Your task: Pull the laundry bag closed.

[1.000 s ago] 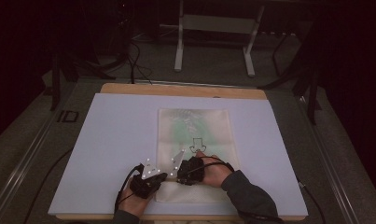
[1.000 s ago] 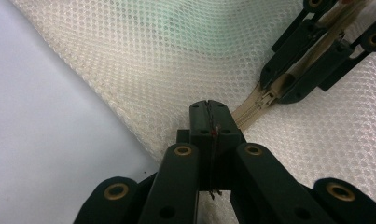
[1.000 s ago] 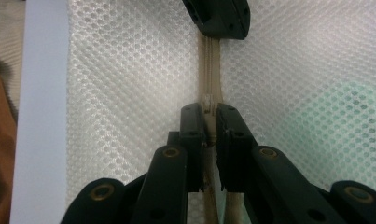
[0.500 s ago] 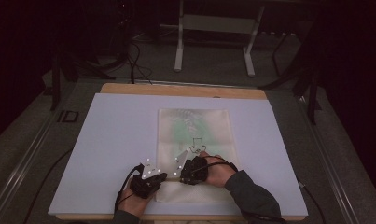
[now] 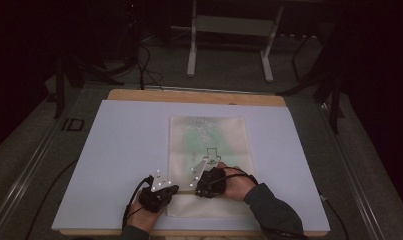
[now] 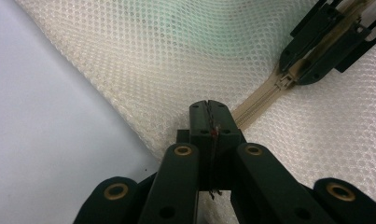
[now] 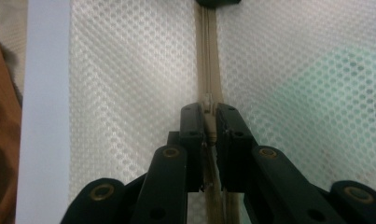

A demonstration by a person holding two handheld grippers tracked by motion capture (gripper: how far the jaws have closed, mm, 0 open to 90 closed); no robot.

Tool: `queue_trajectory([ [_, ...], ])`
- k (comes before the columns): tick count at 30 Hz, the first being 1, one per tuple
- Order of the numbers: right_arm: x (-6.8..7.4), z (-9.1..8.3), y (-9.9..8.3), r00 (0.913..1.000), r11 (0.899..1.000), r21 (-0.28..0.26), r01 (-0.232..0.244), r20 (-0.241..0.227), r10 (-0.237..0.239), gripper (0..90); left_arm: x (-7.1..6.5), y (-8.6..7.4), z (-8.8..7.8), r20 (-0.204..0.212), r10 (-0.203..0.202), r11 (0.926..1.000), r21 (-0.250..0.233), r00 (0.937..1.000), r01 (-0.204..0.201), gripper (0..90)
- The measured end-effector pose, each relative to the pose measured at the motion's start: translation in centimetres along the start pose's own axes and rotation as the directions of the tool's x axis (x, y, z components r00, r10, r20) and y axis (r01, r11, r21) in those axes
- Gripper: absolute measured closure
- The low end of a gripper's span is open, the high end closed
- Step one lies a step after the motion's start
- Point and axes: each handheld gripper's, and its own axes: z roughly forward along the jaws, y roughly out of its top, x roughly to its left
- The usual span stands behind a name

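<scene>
A white mesh bag (image 5: 209,145) with something green inside lies flat on the white board (image 5: 119,150). A beige zipper (image 6: 260,100) runs across the bag's near end. My left gripper (image 5: 174,191) (image 6: 209,108) is shut on the bag's edge at the end of the zipper tape. My right gripper (image 5: 197,187) (image 7: 209,116) points along the zipper (image 7: 207,56) toward the left one and is shut on the zipper pull (image 7: 207,100). In the left gripper view, the right gripper (image 6: 316,51) sits over the slider (image 6: 283,83) a short way up the zipper.
The board rests on a wooden table (image 5: 189,95) whose edge shows at the far side. Beyond it a white metal stand (image 5: 229,30) and cables lie on the dark floor. A dark sleeve (image 5: 274,210) comes in at the bottom right.
My right hand has edged slightly to the right along the bag's near end. The left hand has kept still, and both jaws stay shut.
</scene>
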Motion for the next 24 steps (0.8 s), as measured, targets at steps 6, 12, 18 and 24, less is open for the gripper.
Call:
queue_trajectory([
  [6, 0.0, -0.2, -0.2, 1.0000, 1.000, 0.001, -0.006, -0.002, 0.006, 82.2, 0.0, 0.0, 0.0, 0.000, -0.001, 1.0000, 0.001, 1.0000, 0.001, 89.1],
  [12, 0.0, -0.3, -0.2, 1.0000, 1.000, -0.002, -0.003, -0.001, 0.003, 82.2, -0.1, 0.0, 0.0, -0.005, 0.005, 1.0000, 0.001, 1.0000, -0.005, 89.2],
  [18, 0.0, -0.4, -0.6, 1.0000, 1.000, 0.008, -0.007, 0.000, 0.007, 82.2, -0.1, 0.0, 0.0, -0.008, 0.006, 1.0000, 0.001, 1.0000, -0.006, 89.2],
  [24, 0.0, -0.8, -1.1, 0.9999, 1.000, 0.007, -0.012, 0.002, 0.012, 82.2, -0.1, 0.0, 0.0, -0.009, 0.008, 1.0000, 0.001, 0.9999, -0.008, 89.2],
])
